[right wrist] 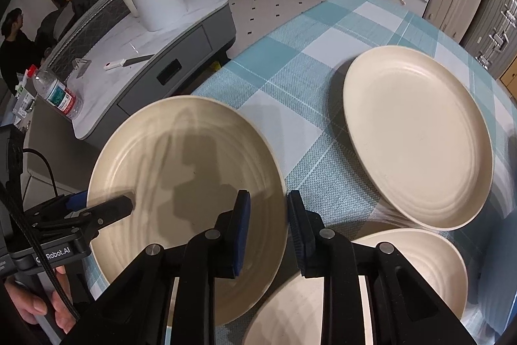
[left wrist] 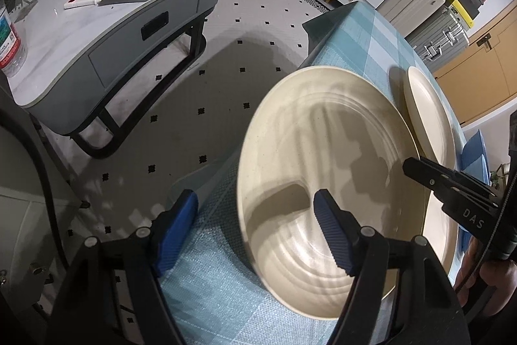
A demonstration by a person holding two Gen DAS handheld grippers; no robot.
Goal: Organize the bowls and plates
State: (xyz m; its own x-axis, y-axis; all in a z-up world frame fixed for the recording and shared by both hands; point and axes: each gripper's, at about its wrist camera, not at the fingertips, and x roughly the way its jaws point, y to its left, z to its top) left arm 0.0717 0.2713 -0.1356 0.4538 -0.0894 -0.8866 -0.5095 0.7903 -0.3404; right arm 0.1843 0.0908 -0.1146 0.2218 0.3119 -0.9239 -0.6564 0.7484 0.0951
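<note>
I have the big plate [right wrist: 181, 183] straddled at both sides. My left tongs [left wrist: 255, 228] stand spread over its left rim, one pad [left wrist: 332, 235] inside above the dish, the other [left wrist: 176, 231] outside over the cloth; neither presses it, as far as I can tell. My right tongs [right wrist: 268, 231] are narrow, with the plate's right rim in the gap between the pads, but I cannot tell whether they pinch it yet. I'd say a hold on opposite rims is there so a wide plate lifts level.

The plate sits at the desk's [right wrist: 290, 70] corner, slightly overhanging the edge, which gives my outer pad room to get under. A second plate [right wrist: 416, 134] lies well apart, further back, on the cloth. A third [right wrist: 420, 267] lies near me, under my right tongs.
</note>
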